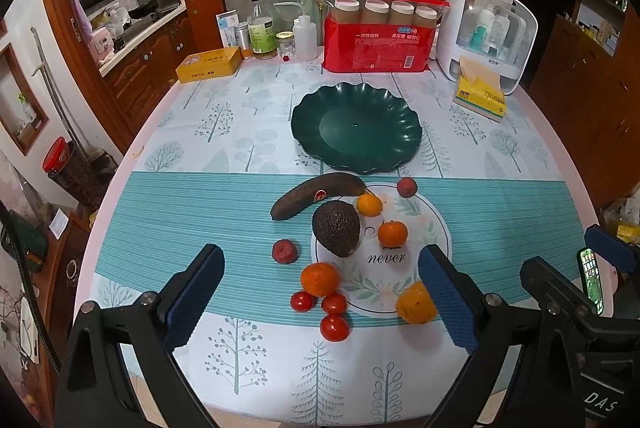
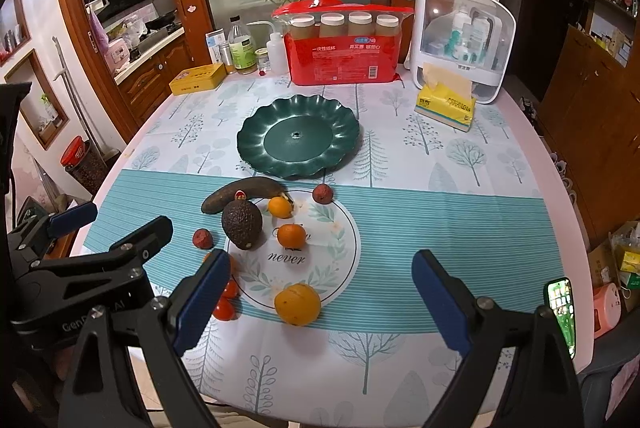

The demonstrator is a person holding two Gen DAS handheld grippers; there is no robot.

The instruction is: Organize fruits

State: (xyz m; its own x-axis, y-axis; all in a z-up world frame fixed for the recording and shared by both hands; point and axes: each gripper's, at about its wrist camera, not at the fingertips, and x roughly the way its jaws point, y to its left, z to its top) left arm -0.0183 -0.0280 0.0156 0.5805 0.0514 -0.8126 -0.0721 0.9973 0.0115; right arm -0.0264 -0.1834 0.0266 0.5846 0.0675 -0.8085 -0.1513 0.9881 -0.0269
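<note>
An empty dark green scalloped plate (image 1: pixel 356 127) (image 2: pixel 298 135) sits mid-table. In front of it, loose fruit lies on a teal striped mat (image 1: pixel 200 211): a dark banana (image 1: pixel 316 193), an avocado (image 1: pixel 337 228), small oranges (image 1: pixel 392 232) (image 1: pixel 320 279), a larger orange (image 2: pixel 297 304), two lychees (image 1: pixel 284 251) (image 1: pixel 407 186) and three cherry tomatoes (image 1: pixel 334 328). My left gripper (image 1: pixel 320 292) hovers open above the tomatoes and the near orange. My right gripper (image 2: pixel 320 304) is open over the larger orange. Neither holds anything.
Along the table's back edge stand a red pack of paper cups (image 1: pixel 378 39), a white storage box (image 1: pixel 488 31), a yellow tissue pack (image 1: pixel 480 95), a yellow tin (image 1: pixel 209 64) and bottles (image 1: pixel 262 27). A lit phone (image 2: pixel 562 308) is at the right.
</note>
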